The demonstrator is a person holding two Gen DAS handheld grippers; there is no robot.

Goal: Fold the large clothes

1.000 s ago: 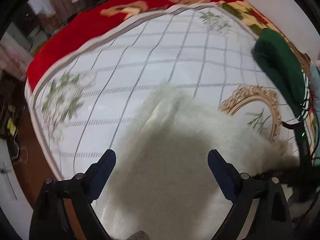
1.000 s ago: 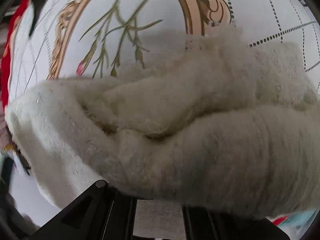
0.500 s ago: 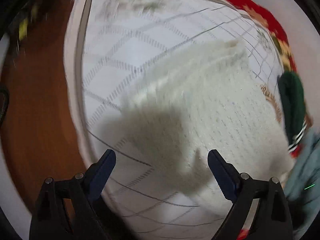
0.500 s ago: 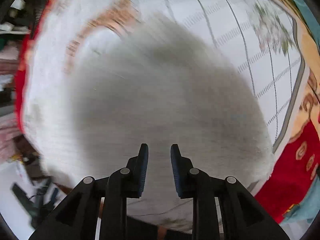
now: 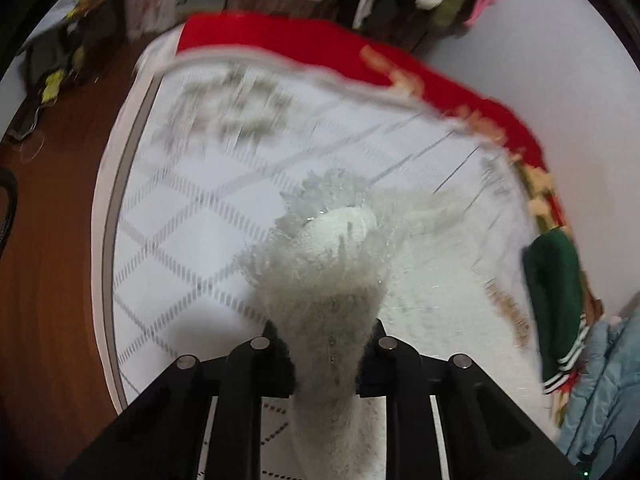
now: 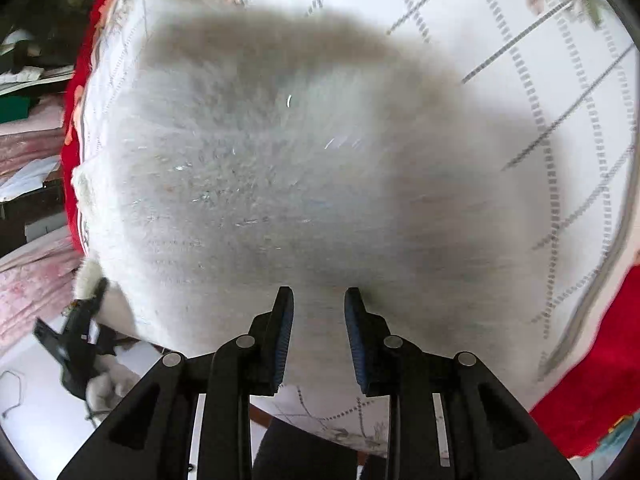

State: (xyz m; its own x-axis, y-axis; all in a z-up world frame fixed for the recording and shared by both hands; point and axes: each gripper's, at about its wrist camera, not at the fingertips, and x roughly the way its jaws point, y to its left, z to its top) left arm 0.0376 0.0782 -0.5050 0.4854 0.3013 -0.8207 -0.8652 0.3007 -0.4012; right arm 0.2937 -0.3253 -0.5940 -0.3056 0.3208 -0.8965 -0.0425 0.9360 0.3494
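A fluffy white garment (image 6: 280, 168) lies spread on the checked white bedspread (image 6: 540, 80). In the left wrist view my left gripper (image 5: 326, 344) is shut on a bunched edge of the white garment (image 5: 332, 264), which rises between the fingers. In the right wrist view my right gripper (image 6: 318, 312) hovers over the garment's near edge with its jaws a narrow gap apart and nothing between them. The other gripper (image 6: 76, 344) shows at the lower left of that view, at the garment's corner.
A folded green garment with striped cuffs (image 5: 556, 292) and a light blue one (image 5: 604, 384) lie at the bed's right edge. The red blanket border (image 5: 320, 40) runs along the far side. Brown floor (image 5: 52, 240) lies left of the bed.
My left gripper went from wide open above the garment to shut on its edge. My right gripper let go of the bunched garment and now sits slightly open over it.
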